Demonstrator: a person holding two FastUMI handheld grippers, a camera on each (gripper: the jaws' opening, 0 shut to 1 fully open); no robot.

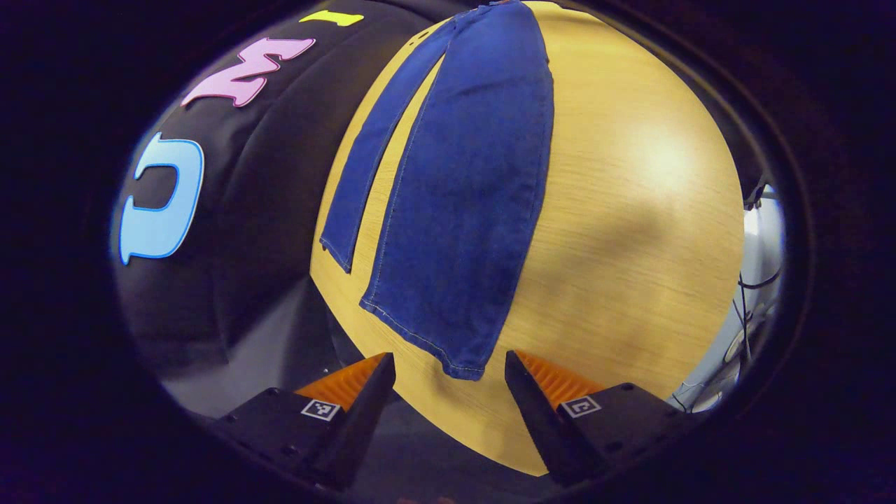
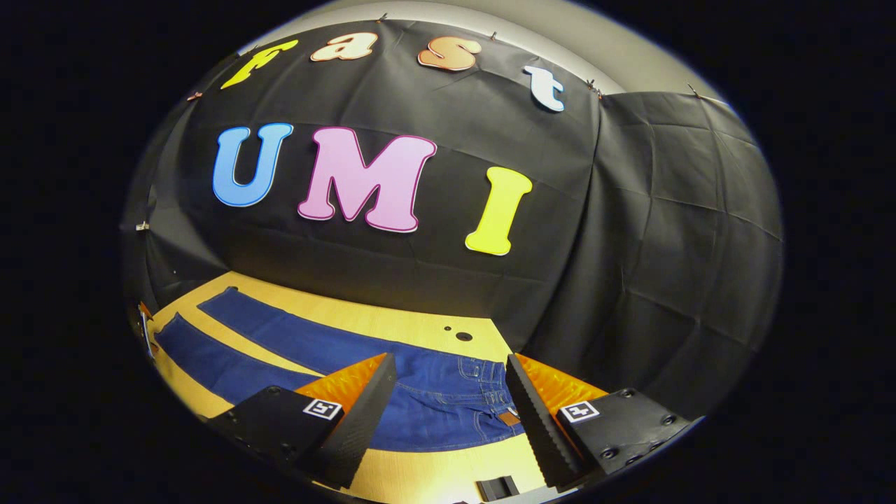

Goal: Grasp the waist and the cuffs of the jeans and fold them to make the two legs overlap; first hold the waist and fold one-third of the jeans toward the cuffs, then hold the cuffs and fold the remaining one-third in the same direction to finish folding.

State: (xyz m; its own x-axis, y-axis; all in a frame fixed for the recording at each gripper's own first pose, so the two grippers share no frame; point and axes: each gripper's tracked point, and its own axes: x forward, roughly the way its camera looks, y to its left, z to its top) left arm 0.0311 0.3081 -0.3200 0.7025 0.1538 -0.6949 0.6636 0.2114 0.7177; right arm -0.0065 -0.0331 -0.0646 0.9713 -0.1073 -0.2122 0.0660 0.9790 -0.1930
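Dark blue jeans [image 1: 462, 196] lie flat on a round-looking wooden table [image 1: 616, 231], legs spread apart. In the left gripper view the near leg's cuff [image 1: 427, 336] lies just ahead of my left gripper [image 1: 449, 367], which hovers open at the table's end. The far leg [image 1: 371, 168] runs beside it with a strip of wood between. In the right gripper view the waist [image 2: 483, 381] with belt loops and a tan patch lies between the fingers of my right gripper [image 2: 451, 374], which is open above it. Both legs [image 2: 280, 336] stretch away to the left.
The black cloth wall [image 2: 630, 266] stands close behind the table's far edge. Two small dark holes [image 2: 458, 334] mark the tabletop near the waist. A small dark object [image 2: 498, 486] sits at the table's near edge. Cables and white gear [image 1: 752, 308] lie beyond the table.
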